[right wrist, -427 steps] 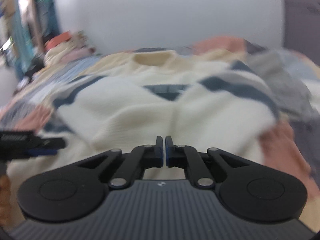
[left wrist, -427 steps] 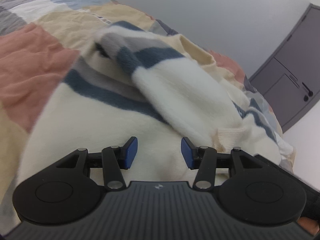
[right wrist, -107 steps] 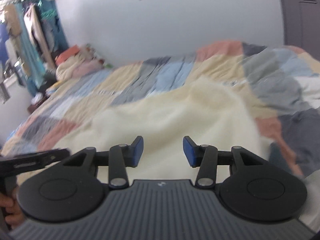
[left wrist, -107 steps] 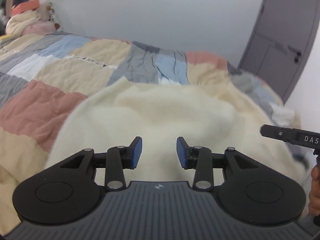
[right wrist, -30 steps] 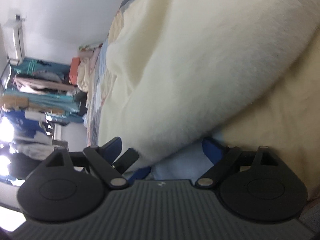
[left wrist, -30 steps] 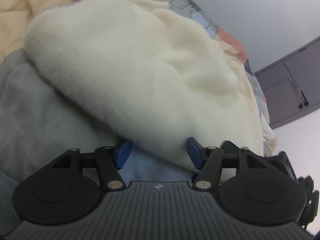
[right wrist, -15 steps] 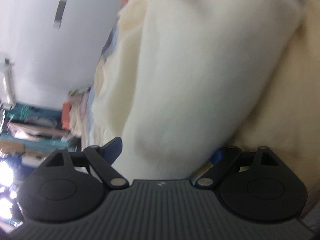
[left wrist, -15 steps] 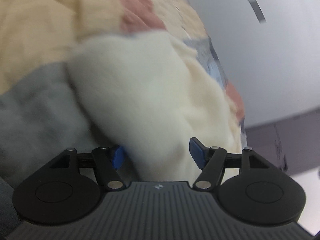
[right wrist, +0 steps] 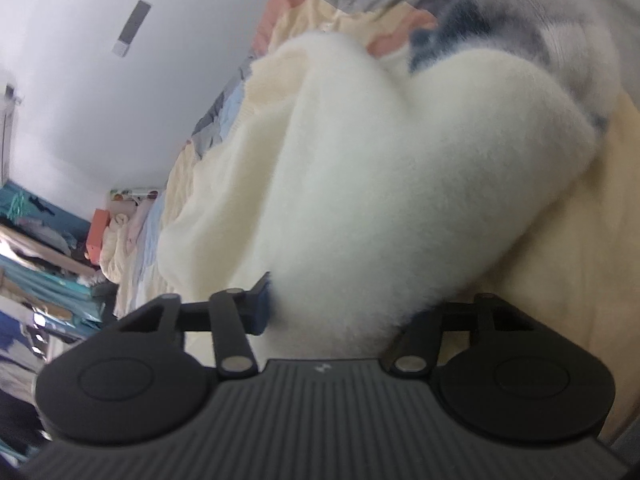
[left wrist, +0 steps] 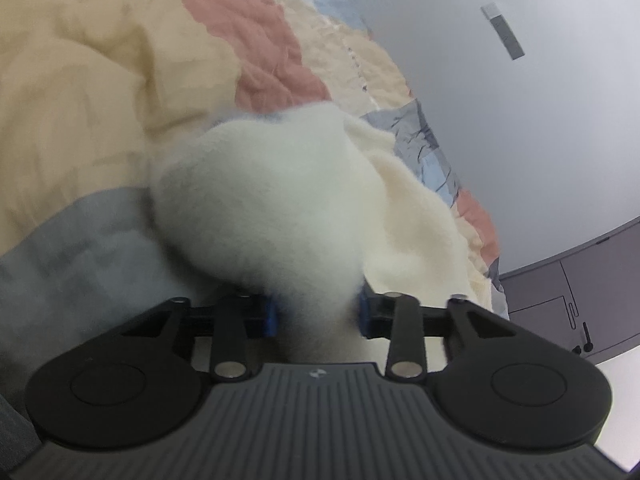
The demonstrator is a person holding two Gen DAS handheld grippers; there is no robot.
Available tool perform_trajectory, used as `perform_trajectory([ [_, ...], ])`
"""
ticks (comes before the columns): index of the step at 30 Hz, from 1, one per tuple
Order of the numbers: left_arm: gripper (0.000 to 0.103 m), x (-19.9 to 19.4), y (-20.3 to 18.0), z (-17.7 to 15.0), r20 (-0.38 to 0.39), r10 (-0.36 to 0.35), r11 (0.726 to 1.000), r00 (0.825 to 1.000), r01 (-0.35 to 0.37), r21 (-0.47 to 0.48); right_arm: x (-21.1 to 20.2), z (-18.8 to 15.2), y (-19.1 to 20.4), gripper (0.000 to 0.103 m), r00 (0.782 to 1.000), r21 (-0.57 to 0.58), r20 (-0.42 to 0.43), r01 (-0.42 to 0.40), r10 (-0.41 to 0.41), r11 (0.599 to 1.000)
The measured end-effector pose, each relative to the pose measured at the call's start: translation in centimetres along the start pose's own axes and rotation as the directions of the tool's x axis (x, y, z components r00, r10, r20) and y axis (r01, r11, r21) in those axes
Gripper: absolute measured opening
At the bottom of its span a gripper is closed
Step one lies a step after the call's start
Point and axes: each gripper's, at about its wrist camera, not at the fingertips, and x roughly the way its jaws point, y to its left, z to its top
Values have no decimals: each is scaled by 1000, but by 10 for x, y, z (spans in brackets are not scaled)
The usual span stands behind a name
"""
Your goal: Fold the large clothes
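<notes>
On the quilt (left wrist: 100, 80), both hand-held grippers apparently now pinch sweater (left wrist: 272, 208).

Right gripper (right wrist: 340, 308): jaws just closed in, pinching a thick fold of the cream sweater (right wrist: 400, 184). Sweater bulges upward from the gripper; blue-grey stripe at its upper right. Patchwork quilt (right wrist: 580, 248) beneath the sweater. Cluttered shelves (right wrist: 36, 264) far left of it.

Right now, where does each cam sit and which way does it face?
Left wrist: on the left gripper, looking down along its fingers at the cream sweater on the patchwork quilt; jaws closed on a bunched fold.
Right wrist: on the right gripper, rolled sideways, facing the sweater; jaws gripping it.
Shared: sweater, quilt, white wall.
</notes>
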Motion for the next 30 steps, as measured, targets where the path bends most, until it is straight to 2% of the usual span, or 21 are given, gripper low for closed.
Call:
perform_trajectory([
  [4,30,-23,-9,-3,64,-42,997,997,37,75,-15,1,22,39,997,-131,76,-23,33,991],
  [6,29,-35,-15,-2,93,-76,993,993,66,100,-23,5,28,37,991,-171,109,-56,75,984],
  [11,28,-82,-37,-1,149,-172,971,974,142,192,-53,13,41,36,979,-205,144,-115,146,972],
  [16,28,-128,-57,-3,167,-214,953,963,167,254,-89,13,59,36,973,-228,148,-143,179,963],
  [24,29,-183,-55,-28,137,-228,937,964,179,300,-128,3,50,36,977,-229,98,-164,190,960],
  [30,31,-171,-39,-28,74,-209,949,975,184,256,-120,2,42,38,988,-211,43,-137,149,968],
])
